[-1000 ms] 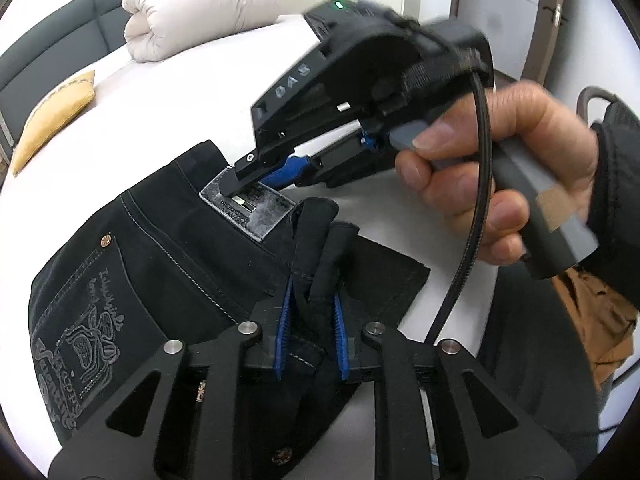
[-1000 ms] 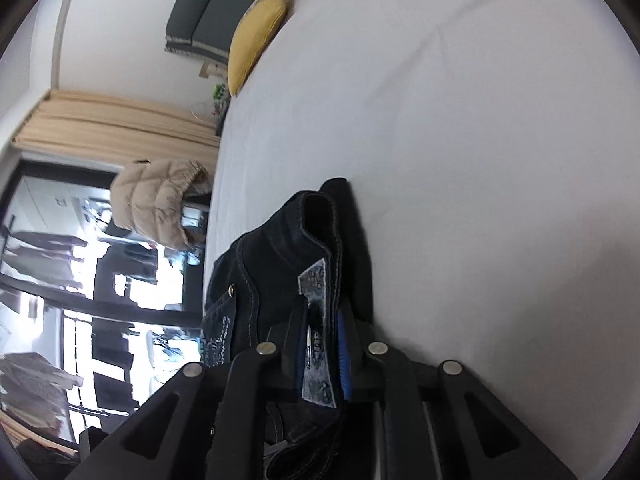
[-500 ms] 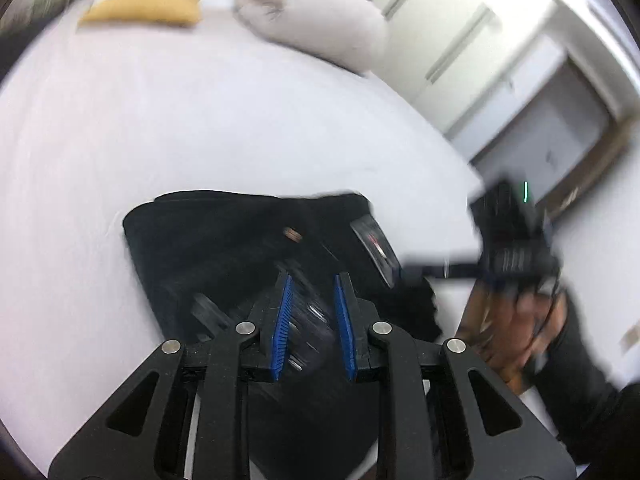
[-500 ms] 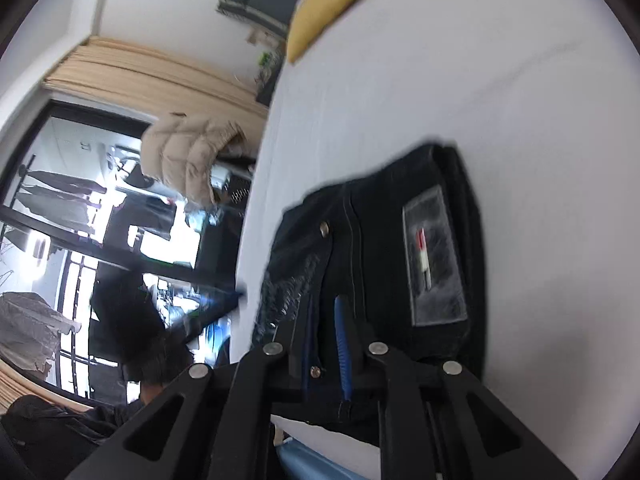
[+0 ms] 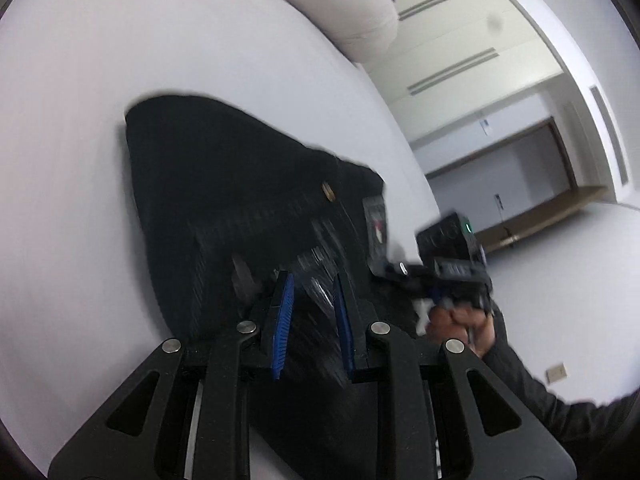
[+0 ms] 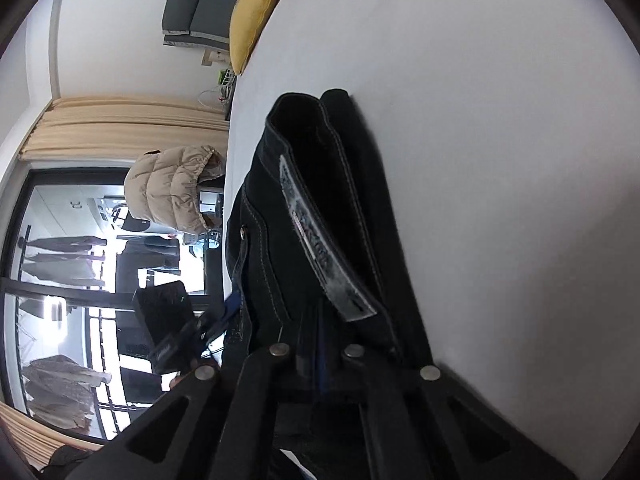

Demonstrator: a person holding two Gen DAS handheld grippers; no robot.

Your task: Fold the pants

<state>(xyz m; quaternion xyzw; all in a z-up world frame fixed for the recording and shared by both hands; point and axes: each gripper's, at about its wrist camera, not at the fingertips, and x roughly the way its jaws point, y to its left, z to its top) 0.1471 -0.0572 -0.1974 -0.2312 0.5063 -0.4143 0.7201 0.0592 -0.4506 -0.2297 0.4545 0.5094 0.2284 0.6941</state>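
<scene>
Right wrist view: jaws shut on black pants (image 6: 312, 208), yellow cushion (image 6: 254, 12) behind.

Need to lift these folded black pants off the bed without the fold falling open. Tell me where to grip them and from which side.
Grip the black pants at the thick waistband edge by the grey label, coming in low from the near side. All layers stack there, so one pinch probably holds the fold.

A bedroom at home: a big white bed (image 6: 500, 120), with a yellow pillow (image 6: 254, 12) and rolled duvet (image 5: 340, 4) on it.
</scene>
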